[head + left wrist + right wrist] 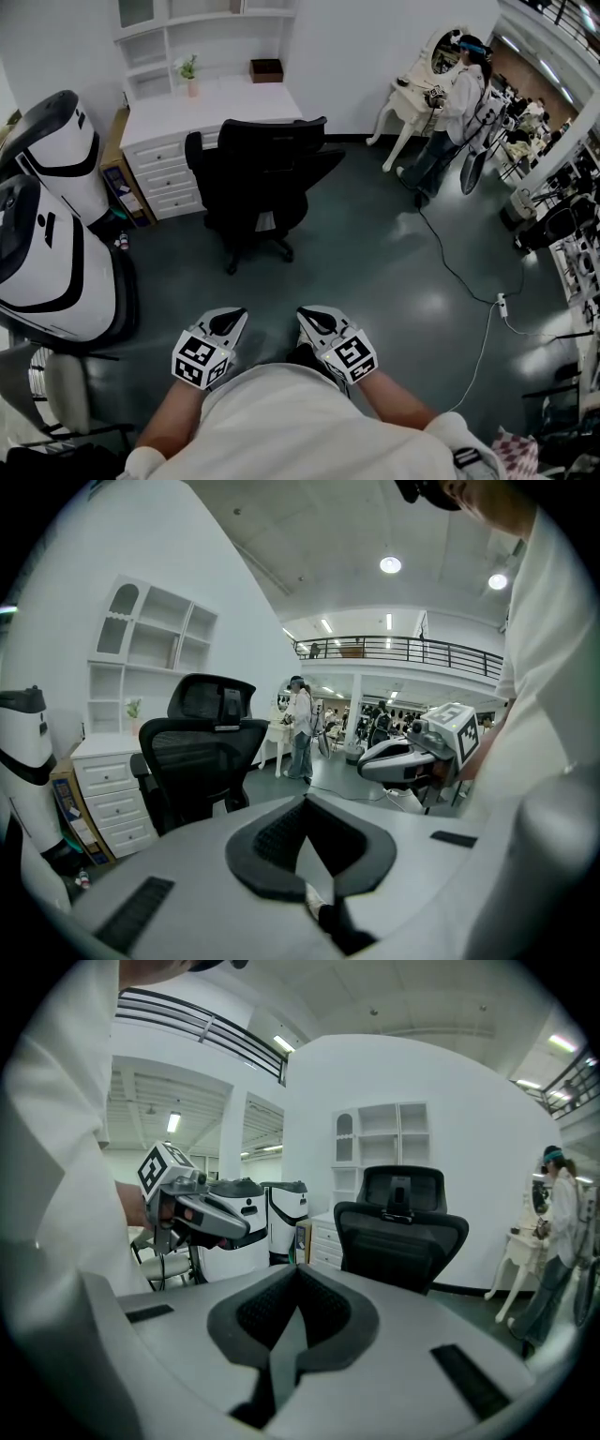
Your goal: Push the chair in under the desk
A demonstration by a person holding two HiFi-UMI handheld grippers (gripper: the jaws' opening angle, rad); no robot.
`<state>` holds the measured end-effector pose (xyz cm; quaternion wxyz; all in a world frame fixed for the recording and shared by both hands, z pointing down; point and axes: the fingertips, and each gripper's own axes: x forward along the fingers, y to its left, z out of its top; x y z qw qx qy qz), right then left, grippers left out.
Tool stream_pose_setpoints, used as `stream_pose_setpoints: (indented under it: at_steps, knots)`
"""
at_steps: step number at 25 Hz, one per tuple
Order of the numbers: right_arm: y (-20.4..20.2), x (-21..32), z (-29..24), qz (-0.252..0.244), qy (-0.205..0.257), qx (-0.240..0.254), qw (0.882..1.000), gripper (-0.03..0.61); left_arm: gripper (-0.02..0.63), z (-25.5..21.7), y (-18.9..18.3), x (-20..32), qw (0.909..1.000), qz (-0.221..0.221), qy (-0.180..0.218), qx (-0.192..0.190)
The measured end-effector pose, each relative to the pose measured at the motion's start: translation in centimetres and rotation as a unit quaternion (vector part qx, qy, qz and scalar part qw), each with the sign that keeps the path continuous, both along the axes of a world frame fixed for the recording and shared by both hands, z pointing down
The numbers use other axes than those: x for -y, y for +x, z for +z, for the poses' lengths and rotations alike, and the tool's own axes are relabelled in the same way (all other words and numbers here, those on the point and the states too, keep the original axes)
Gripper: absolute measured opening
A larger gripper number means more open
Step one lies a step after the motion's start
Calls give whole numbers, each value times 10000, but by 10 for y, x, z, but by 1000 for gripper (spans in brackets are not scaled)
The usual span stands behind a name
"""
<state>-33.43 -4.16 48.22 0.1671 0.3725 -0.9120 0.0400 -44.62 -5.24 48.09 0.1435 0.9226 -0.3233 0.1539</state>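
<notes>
A black mesh office chair [258, 178] stands on the dark floor, pulled out from the white desk [216, 103] with its back turned to me. Both grippers hang low in front of my body, well short of the chair. My left gripper [229, 322] is shut with nothing between its jaws, and so is my right gripper [317, 321]. In the left gripper view the chair [202, 752] is ahead at the left with the desk [103, 766] behind it, beyond the shut left gripper [305, 855]. In the right gripper view the chair [398, 1232] stands ahead, beyond the shut right gripper [292, 1321].
Two large white-and-black machines [47, 216] stand left of the chair. A person [459, 103] stands at a white vanity table at the back right. A cable [459, 272] with a power strip [502, 305] runs over the floor at the right. A small plant [190, 73] and a brown box [266, 69] sit on the desk.
</notes>
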Motion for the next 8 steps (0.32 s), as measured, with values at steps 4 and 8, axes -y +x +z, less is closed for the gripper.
stream_pose_setpoints:
  at_steps: [4,8]
  knots:
    - [4,3,3,12,-9,-31,10000,3,-5,3,4,6,10000,16,-9,-4]
    - [4,11,6,-6,0,-22,10000,3,-5,7,4,12,10000,22,-14,25]
